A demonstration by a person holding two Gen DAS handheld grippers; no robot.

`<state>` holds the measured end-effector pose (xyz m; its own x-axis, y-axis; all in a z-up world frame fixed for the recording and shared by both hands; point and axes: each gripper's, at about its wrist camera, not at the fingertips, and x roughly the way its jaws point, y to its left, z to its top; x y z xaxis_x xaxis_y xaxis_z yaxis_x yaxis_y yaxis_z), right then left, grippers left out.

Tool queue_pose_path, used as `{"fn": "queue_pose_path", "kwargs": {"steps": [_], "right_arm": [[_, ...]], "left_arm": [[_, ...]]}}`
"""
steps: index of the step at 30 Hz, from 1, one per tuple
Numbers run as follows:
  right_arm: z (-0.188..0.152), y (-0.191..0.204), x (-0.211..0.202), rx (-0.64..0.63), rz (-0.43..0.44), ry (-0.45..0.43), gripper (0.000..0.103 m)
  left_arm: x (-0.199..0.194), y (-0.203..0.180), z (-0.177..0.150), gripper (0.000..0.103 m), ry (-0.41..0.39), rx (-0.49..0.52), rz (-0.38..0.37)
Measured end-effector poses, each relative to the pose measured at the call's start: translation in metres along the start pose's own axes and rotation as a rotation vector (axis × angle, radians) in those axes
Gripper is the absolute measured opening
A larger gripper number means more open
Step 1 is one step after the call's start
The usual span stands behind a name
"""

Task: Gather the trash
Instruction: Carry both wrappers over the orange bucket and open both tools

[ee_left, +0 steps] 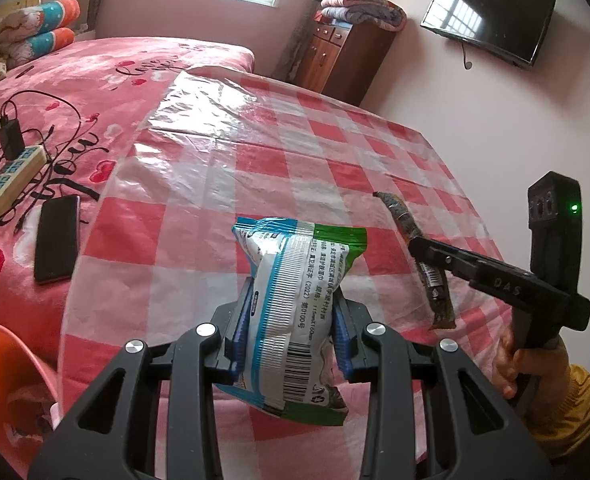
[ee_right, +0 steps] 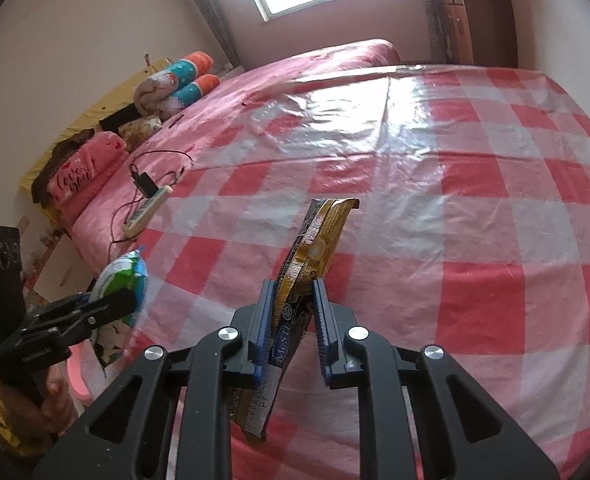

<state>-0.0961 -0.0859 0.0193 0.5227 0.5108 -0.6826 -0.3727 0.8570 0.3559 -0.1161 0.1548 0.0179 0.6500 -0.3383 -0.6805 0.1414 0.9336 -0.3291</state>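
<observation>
My left gripper (ee_left: 291, 320) is shut on a white, blue and green tissue packet (ee_left: 295, 304) and holds it above the checked plastic sheet (ee_left: 295, 140) on the bed. My right gripper (ee_right: 293, 312) is shut on a gold and brown snack wrapper (ee_right: 315, 248), which stands up between the blue pads. The right gripper also shows at the right of the left wrist view (ee_left: 417, 246), with the wrapper (ee_left: 435, 280) hanging from it. The left gripper shows at the left of the right wrist view (ee_right: 129, 304), gripping the packet (ee_right: 123, 276).
An orange bin (ee_left: 11, 364) sits at the lower left beside the bed. A black phone (ee_left: 57, 238), a power strip (ee_left: 11, 174) with charger and cables lie on the pink bedspread. Rolled blankets (ee_left: 35, 28), a wooden cabinet (ee_left: 347, 56) and a wall TV (ee_left: 491, 20) are farther back.
</observation>
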Motion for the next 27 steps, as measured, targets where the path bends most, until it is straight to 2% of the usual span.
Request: {"fn": "queue_pose_path", "kwargs": {"steps": [5,12,19,27], "right_arm": [[0.005,0.014,-0.008,0.004,0.052,-0.017,0.02],[0.005,0.052,-0.005,-0.028,0.172,0.012,0.02],[0.0,0.117,0.009,-0.129,0.295,0.082,0.02],[-0.01,0.207,0.037,-0.302,0.408,0.177,0.02]], "left_arm": [[-0.015,0.005,-0.004,0.036,-0.024,-0.011,0.017],[-0.039,0.022,-0.011,0.036,-0.057,-0.046,0.057],[-0.069,0.053,-0.025,0.036,-0.08,-0.092,0.138],[-0.112,0.105,-0.052,0.036,-0.107,-0.198,0.257]]}}
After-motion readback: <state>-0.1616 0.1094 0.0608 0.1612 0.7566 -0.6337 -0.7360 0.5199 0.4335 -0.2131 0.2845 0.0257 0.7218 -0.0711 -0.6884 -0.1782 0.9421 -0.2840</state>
